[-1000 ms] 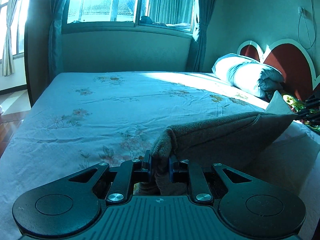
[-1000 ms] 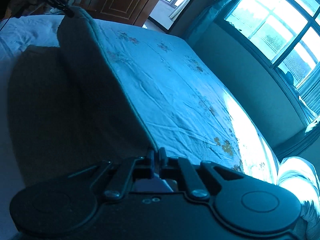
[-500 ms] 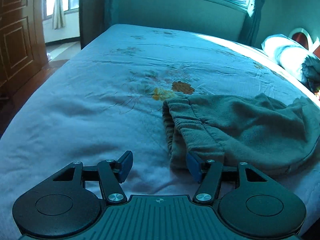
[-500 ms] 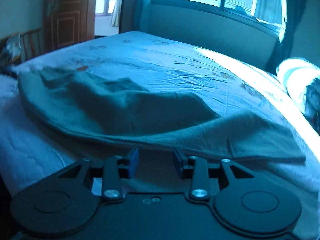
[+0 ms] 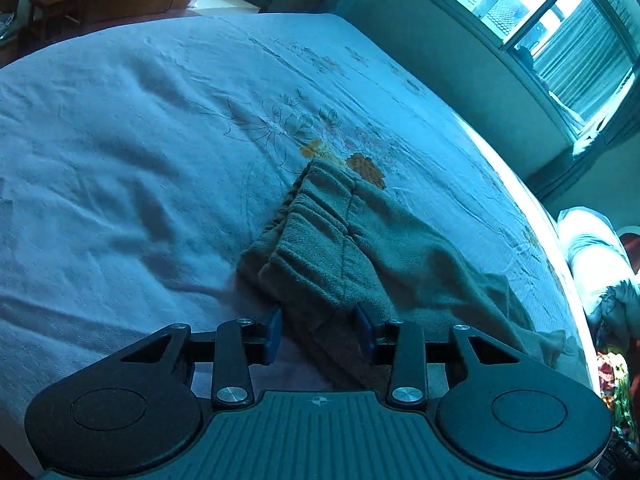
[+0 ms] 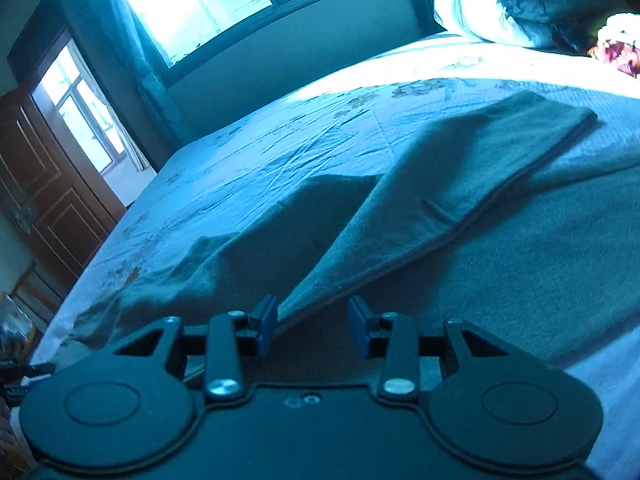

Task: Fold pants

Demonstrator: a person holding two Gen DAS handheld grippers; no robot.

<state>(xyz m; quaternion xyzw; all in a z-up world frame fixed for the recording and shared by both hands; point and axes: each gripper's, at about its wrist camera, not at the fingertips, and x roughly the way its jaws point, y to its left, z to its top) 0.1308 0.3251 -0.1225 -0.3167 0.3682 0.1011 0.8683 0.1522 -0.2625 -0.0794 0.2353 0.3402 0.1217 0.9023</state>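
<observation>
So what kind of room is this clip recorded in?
A home bedroom, most likely: the pants lie on a wide bed with a flower-printed sheet, rolled bedding sits at its head, and there's a curtained window and a wooden door.

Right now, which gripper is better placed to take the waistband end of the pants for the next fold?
Left. The left gripper sits right at the gathered waistband of the pants, jaws apart around its corner. The right gripper faces a plain folded edge.
</observation>
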